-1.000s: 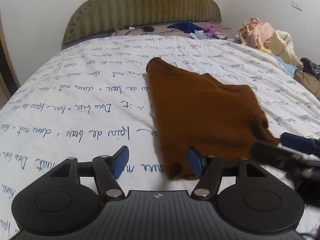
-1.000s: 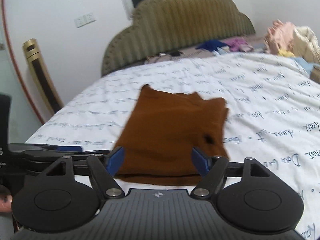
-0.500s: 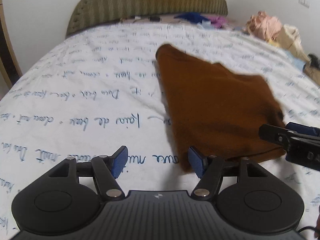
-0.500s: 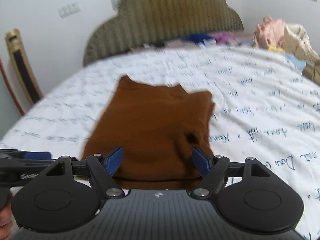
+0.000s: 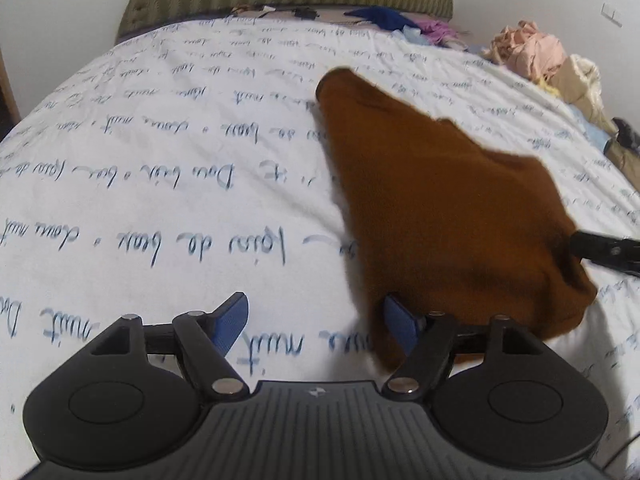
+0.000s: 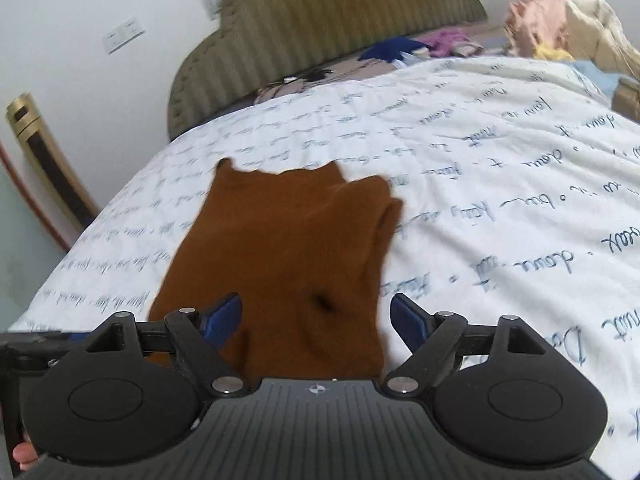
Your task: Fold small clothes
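Both grippers over a rust-brown knit garment on a white bedsheet printed with blue handwriting.

Left wrist view: the left gripper (image 5: 314, 326) has its jaws opening, nothing pinched; the rust-brown knit garment (image 5: 440, 216) lies flat on the white bedsheet (image 5: 160, 160), its near corner at the gripper's right blue pad (image 5: 400, 326). Right wrist view: the right gripper (image 6: 316, 320) is also opening, unclenched, astride the garment's (image 6: 280, 248) near edge; the olive ribbed headboard (image 6: 320, 28) stands beyond.

Ahead of you a bed (image 5: 168, 168) in script-printed white sheet runs to an olive ribbed headboard (image 6: 320, 20) against white wall (image 6: 100, 0).
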The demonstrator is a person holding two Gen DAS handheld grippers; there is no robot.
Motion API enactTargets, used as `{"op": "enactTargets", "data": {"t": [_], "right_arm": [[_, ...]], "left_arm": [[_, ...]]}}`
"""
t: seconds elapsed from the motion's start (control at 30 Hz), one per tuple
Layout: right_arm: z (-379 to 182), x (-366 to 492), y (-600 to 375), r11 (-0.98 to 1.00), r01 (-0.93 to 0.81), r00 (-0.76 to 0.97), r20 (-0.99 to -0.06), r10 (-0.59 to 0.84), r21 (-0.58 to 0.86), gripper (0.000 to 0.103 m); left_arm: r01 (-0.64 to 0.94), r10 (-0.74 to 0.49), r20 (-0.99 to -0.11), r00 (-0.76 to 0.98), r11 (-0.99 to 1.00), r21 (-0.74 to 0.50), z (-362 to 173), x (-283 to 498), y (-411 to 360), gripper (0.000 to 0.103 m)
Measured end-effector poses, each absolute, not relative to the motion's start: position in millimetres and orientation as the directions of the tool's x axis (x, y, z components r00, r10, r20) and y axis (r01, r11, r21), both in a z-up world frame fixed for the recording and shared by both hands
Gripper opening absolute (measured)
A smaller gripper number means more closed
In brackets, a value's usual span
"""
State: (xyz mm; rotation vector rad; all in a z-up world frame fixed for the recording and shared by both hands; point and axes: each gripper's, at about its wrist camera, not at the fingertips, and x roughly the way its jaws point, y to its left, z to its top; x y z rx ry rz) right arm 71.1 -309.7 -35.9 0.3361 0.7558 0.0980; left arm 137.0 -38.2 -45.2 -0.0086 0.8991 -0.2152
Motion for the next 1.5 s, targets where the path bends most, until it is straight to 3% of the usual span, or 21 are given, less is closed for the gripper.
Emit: {"op": "enactTargets", "data": {"t": [0.1,0.23,0.43,0.53,0.57,0.63,0.67,0.7,0.77,0.9,1.0,1.2,1.3,1.37,1.43,1.5], "right_arm": [[-54,96,-325,0.892,0.079,0.695,-0.666,0.271,0.446,0.081],[-76,110,-329,0.791,0.066,0.678,-0.609,0.412,0.609,0.076],[-88,119,-321,0.799,0.039,0.646,-0.625,0.438,0.600,0.074],[-93,125,-331,0.765,0.085,0.635,-0.627,0.452,0.638,0.033],[-97,123,-337,0.741,0.090,0.641,-0.608,0.468,0.665,0.030],[-101,119,-346,0.721,0.090,0.654,-0.587,0.477,0.687,0.029],[-101,117,-351,0.711,0.088,0.661,-0.575,0.482,0.698,0.028],[-101,114,-355,0.698,0.077,0.669,-0.557,0.493,0.712,0.027],[-98,110,-364,0.661,0.056,0.678,-0.514,0.525,0.748,0.026],[-84,92,-376,0.658,0.010,0.686,-0.484,0.543,0.753,0.026],[-82,74,-390,0.658,0.003,0.682,-0.483,0.549,0.753,0.025],[-136,46,-437,0.579,0.138,0.633,-0.521,0.572,0.803,0.021],[-146,46,-451,0.677,0.121,0.632,-0.582,0.511,0.726,0.030],[-122,25,-446,0.788,0.081,0.715,-0.586,0.381,0.611,0.034],[-96,-2,-437,0.852,0.029,0.794,-0.530,0.298,0.522,0.037],[-83,-16,-439,0.830,-0.040,0.797,-0.484,0.362,0.556,0.052]], "left_arm": [[0.185,-0.195,-0.756,0.625,0.978,-0.099,-39,143,-42,0.075],[0.255,-0.300,-0.773,0.559,0.949,-0.183,-41,152,-50,0.075],[0.231,-0.339,-0.793,0.506,0.939,-0.254,-63,160,-47,0.085],[0.235,-0.360,-0.786,0.502,0.932,-0.277,-59,158,-49,0.085],[0.252,-0.387,-0.781,0.490,0.921,-0.298,-58,157,-50,0.084],[0.287,-0.409,-0.783,0.468,0.909,-0.304,-58,154,-57,0.066],[0.298,-0.411,-0.788,0.458,0.906,-0.300,-58,152,-60,0.045],[0.303,-0.422,-0.789,0.447,0.901,-0.311,-59,152,-62,0.040],[0.314,-0.425,-0.787,0.447,0.898,-0.307,-57,149,-62,0.036],[0.300,-0.447,-0.781,0.435,0.890,-0.343,-52,140,-54,0.036],[0.320,-0.427,-0.781,0.455,0.897,-0.304,-42,123,-52,0.035],[0.328,-0.415,-0.806,0.423,0.899,-0.291,-49,107,-49,0.036],[0.295,-0.445,-0.794,0.414,0.891,-0.346,-55,107,-36,0.037],[0.285,-0.439,-0.781,0.445,0.896,-0.341,-50,104,-24,0.037],[0.281,-0.406,-0.775,0.484,0.911,-0.302,-44,101,-14,0.036],[0.287,-0.373,-0.774,0.511,0.923,-0.256,-39,99,-9,0.035]]}}
